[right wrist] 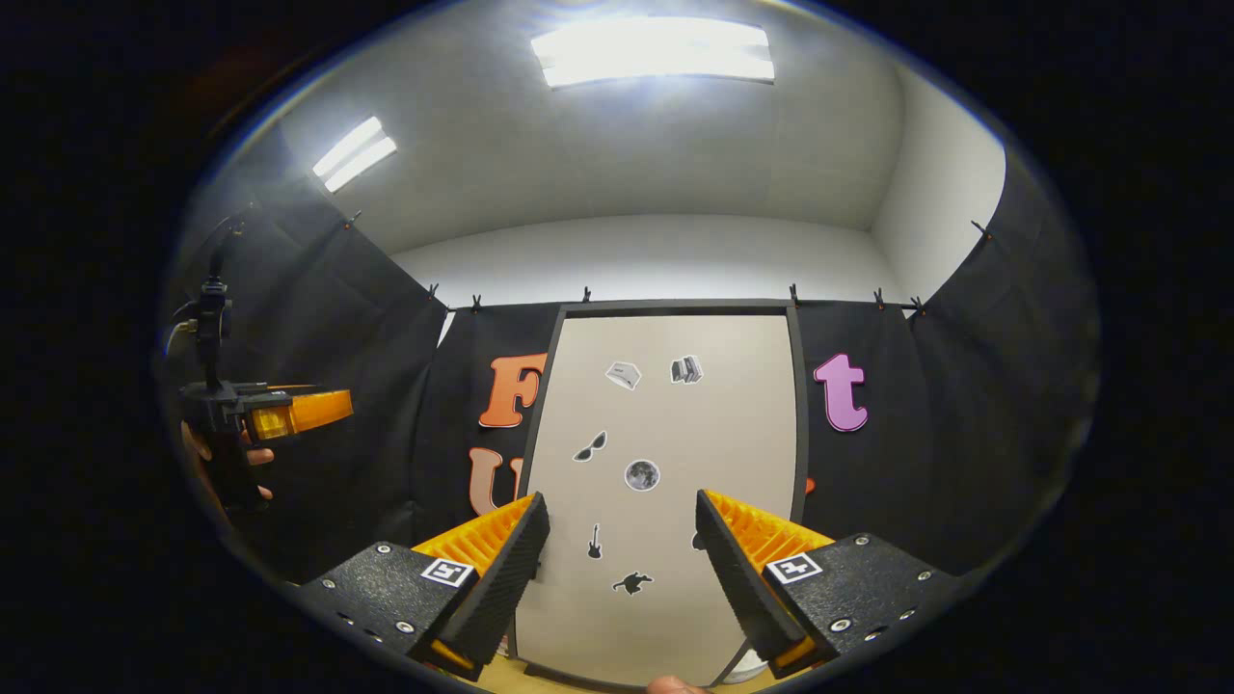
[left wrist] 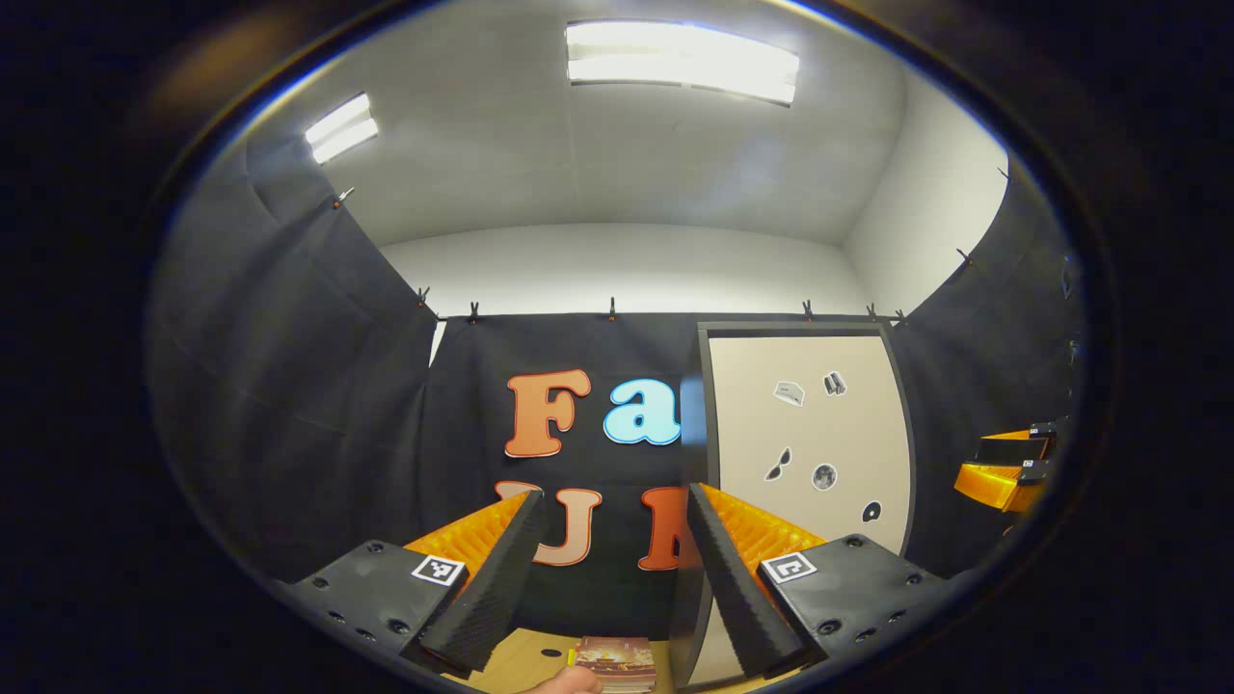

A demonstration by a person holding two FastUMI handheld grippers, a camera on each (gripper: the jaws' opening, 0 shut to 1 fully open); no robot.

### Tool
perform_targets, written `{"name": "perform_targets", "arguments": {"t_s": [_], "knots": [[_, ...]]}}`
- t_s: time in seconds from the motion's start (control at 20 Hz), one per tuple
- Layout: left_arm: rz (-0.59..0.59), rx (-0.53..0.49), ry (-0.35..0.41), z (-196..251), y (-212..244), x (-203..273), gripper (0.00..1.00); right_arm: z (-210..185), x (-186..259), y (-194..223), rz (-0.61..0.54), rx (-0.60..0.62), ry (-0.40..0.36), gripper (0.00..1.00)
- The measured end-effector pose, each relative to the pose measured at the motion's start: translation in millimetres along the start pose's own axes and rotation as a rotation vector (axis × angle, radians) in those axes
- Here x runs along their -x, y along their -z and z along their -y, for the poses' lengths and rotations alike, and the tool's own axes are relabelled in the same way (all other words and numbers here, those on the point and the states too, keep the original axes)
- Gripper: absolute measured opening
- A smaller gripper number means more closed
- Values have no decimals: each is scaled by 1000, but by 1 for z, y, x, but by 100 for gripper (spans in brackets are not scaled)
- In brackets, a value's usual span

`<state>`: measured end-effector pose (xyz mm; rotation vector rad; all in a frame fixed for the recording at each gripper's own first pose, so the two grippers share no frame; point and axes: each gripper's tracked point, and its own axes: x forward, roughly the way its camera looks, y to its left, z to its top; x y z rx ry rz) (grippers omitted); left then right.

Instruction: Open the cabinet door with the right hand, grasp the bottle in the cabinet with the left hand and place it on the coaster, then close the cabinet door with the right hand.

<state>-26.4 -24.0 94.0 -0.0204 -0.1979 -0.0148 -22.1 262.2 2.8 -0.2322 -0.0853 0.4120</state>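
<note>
Right gripper view: cabinet door (right wrist: 665, 482) fills centre of frame, closed, flat pale panel w/ small stickers in a dark frame. Right gripper (right wrist: 622, 559) spread wide, empty, low centre, short of the panel. Left gripper (left wrist: 607, 578) also spread, empty; door sits right of centre there. Bottle presumably behind the door, unseen. Door looks stiff and light; no handle visible, so prob. hook an edge.

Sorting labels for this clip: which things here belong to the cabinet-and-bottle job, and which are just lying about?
Job:
cabinet door, shut
right gripper, open
left gripper, open

Lying about:
booklet on the wooden table
stickers on the door
</note>
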Motion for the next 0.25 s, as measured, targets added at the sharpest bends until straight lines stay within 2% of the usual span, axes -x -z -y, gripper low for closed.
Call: {"name": "perform_targets", "arguments": {"t_s": [0.25], "knots": [[4,-26,-24,-10,-1,1,93,-18,-12,7,-13,-18,-32,94]]}}
